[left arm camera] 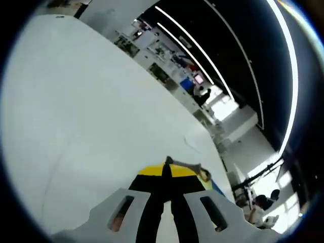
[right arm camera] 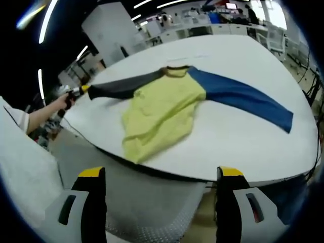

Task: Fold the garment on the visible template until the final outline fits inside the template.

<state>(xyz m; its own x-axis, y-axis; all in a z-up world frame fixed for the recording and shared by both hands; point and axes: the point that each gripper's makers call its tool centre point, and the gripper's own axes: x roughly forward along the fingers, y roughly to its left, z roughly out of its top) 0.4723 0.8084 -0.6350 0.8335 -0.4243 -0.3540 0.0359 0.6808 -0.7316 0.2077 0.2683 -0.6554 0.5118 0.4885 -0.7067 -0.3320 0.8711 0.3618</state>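
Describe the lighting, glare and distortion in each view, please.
Left gripper view: ceiling light strips bend into curves, windows blow out white, table evenly lit. Right gripper view: the garment is sharp, table edge bows, and a light smears.

1. White table [right arm camera: 238, 157], round-edged.
2. Desks [left arm camera: 167, 61] with clutter along the far side.
3. Ceiling light strips [left arm camera: 202, 48].
4. White pillar [right arm camera: 109, 30] behind the table.
5. Metal floor plate [right arm camera: 152, 223] below.

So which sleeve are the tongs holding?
The dark grey long sleeve; the left tongs pinch its cuff. The blue long sleeve lies free on the white table.
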